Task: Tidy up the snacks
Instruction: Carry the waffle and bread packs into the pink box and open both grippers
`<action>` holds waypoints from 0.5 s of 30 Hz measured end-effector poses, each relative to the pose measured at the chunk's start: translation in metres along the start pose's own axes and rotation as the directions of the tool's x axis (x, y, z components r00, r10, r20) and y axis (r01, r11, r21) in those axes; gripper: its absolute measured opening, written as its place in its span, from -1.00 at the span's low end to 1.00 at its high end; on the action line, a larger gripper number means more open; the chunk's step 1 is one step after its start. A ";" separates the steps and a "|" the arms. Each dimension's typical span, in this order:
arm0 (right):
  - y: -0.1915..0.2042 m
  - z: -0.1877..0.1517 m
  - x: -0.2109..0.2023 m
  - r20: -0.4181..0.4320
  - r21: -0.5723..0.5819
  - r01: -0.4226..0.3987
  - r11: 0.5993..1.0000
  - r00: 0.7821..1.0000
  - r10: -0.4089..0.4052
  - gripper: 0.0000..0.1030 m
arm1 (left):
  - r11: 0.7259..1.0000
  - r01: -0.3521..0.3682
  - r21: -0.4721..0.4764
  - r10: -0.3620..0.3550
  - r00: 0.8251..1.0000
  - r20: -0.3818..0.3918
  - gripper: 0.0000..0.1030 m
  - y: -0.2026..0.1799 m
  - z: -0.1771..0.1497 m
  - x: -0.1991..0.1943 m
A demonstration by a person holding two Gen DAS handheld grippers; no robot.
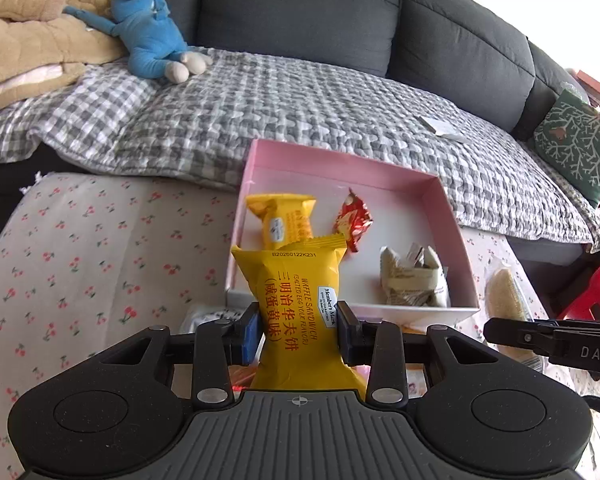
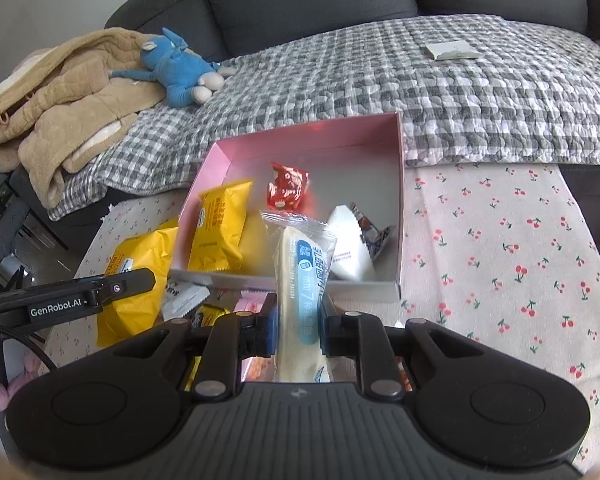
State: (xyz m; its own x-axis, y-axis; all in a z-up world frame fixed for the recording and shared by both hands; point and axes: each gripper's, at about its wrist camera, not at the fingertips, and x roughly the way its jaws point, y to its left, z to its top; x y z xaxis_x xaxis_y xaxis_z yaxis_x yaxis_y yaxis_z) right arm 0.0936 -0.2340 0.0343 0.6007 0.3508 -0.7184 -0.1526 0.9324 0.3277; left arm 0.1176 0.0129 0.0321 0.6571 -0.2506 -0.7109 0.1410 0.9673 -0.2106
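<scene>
The left gripper points down at a slant toward the pink box. Its two pads pinch a yellow waffle pack around the middle. The pack stands up tall in front of the near wall of the box, and its top edge sticks up over that wall. It is puffy, with red and dark writing down its front.

The right gripper also points down at a slant toward the box. Its pads are squeezed on a long white snack bag with a blue label. The clear, crimped top of the bag reaches up over the near wall of the box.

Inside the box lie another yellow pack, a small red pack and a pale crinkled pack.

The box sits on a cloth with little cherries. Behind the box is a grey checked blanket on a dark sofa. A blue soft toy lies on the blanket, far from the box.
</scene>
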 end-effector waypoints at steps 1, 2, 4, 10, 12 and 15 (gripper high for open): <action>-0.002 0.005 0.002 0.012 0.002 0.005 1.000 1.000 -0.005 -0.66 | 1.000 0.004 0.005 -0.004 1.000 0.002 -0.32 -0.006 0.005 0.005; -0.005 0.011 0.004 0.026 0.004 0.008 1.000 1.000 -0.008 -0.66 | 1.000 0.012 0.009 -0.012 1.000 0.002 -0.32 -0.012 0.009 0.011; -0.010 0.020 0.008 0.046 0.012 0.001 1.000 0.999 -0.001 -0.66 | 0.999 0.034 0.014 -0.034 0.999 -0.002 -0.32 -0.023 0.018 0.022; -0.035 0.042 0.028 0.107 0.046 -0.020 0.999 0.994 0.015 -0.66 | 0.995 0.091 0.045 -0.091 0.996 -0.008 -0.31 -0.054 0.042 0.059; -0.044 0.047 0.038 0.115 0.071 -0.029 0.997 0.993 0.021 -0.66 | 0.993 0.103 0.050 -0.102 0.995 -0.009 -0.31 -0.062 0.050 0.073; -0.054 0.055 0.051 0.125 0.091 -0.042 0.995 0.992 0.030 -0.66 | 0.991 0.119 0.063 -0.119 0.993 -0.004 -0.31 -0.075 0.062 0.095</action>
State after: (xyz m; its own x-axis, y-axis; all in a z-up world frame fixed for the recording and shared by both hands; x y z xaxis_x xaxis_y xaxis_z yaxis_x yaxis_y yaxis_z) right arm 0.1757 -0.2718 0.0139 0.6895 0.3652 -0.6255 -0.1055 0.9050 0.4121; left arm 0.2158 -0.0812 0.0222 0.6324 -0.3640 -0.6838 0.2645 0.9311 -0.2510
